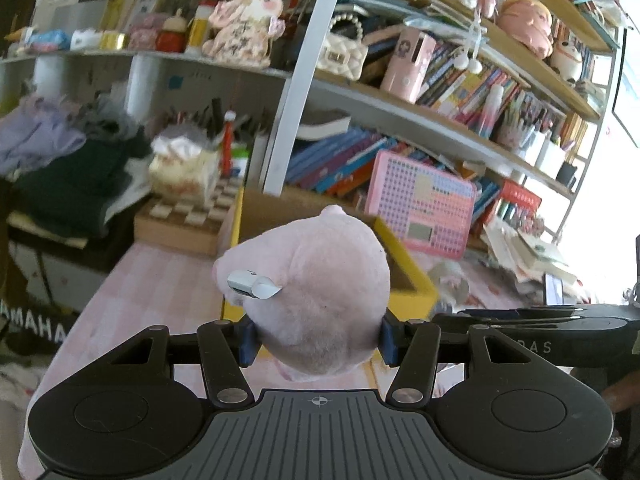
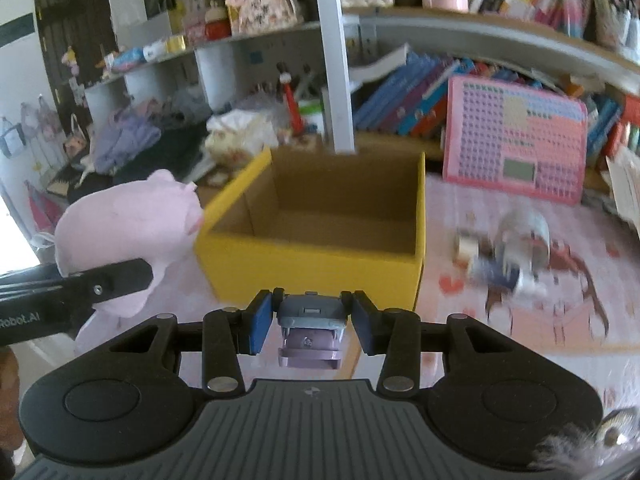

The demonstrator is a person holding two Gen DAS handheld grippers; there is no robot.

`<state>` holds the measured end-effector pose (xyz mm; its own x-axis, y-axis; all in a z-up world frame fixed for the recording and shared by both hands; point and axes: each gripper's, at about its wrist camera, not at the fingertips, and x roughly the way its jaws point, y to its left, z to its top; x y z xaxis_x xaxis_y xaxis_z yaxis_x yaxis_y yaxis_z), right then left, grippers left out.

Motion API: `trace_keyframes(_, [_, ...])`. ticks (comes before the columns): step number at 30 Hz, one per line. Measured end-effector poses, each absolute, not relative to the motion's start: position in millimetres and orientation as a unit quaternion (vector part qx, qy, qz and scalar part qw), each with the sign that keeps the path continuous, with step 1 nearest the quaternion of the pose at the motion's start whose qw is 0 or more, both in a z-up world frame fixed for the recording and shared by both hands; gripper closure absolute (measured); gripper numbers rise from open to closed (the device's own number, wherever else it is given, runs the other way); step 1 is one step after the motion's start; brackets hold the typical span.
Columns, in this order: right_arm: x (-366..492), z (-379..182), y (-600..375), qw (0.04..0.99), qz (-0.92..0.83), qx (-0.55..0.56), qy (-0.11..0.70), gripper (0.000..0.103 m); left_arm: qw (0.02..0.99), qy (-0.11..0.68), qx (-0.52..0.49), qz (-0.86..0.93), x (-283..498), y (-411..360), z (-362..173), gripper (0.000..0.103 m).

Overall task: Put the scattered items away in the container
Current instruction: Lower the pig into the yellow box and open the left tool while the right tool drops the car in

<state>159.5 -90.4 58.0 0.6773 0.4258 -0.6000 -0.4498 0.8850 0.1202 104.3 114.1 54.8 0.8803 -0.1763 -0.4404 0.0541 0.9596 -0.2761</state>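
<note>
The left gripper [image 1: 318,338] has its fingers clamped on the pink plush toy [image 1: 316,300], one blue pad against each flank; the toy bulges out ahead of the fingertips, off the table. The right gripper [image 2: 307,322] pinches a small grey-and-lilac toy [image 2: 310,330] between its pads, the lilac part hanging below the fingers.

Handling, as a judgement: the plush is light, soft and compressible; it will not break, but a shallow grip can let the fabric creep out of the pads, so hold it across the body's widest part. The small toy looks like rigid plastic, light and rather smooth; grip its flat sides squarely.

The yellow cardboard box [image 2: 312,264] stands just beyond the right fingertips, open and apparently empty; further blurred items [image 2: 508,256] lie on the table to its right.
</note>
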Motion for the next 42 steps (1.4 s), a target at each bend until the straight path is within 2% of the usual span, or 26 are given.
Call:
trace_keyframes(5, [209.0,75.1,-88.8,0.919,0.238,-0.002,0.314,0.063,0.965,0.224,-0.114,-0.071,145.8,109.8,64.7,0.049])
trace_keyframes(10, [251.0,76.1,-76.9,0.918,0.251,-0.038,0.305,0.063,0.963,0.24,-0.09,-0.077,189.8,101.0,57.5,0.049])
trace_keyframes(15, [287.0,54.5,-60.4,0.901,0.264,-0.135,0.315,0.063,0.955,0.281,-0.051,-0.078,227.0,85.1,37.8,0.049])
trace_keyframes(25, [326.5,13.7,-44.7,0.87,0.305,-0.205,0.33,0.062,0.938,0.339,0.008,-0.072,285.2,74.1,22.3,0.049])
trace_keyframes(32, [350.9,-9.7,-23.3,0.831,0.328,-0.299,0.335,0.062,0.918,0.389,0.034,-0.075,322.6,75.9,6.2,0.048])
trace_keyframes(42, [372.3,-24.8,-24.1,0.825,0.326,-0.298,0.354,0.062,0.913,0.391,0.073,-0.089,333.5,77.1,-7.6,0.039])
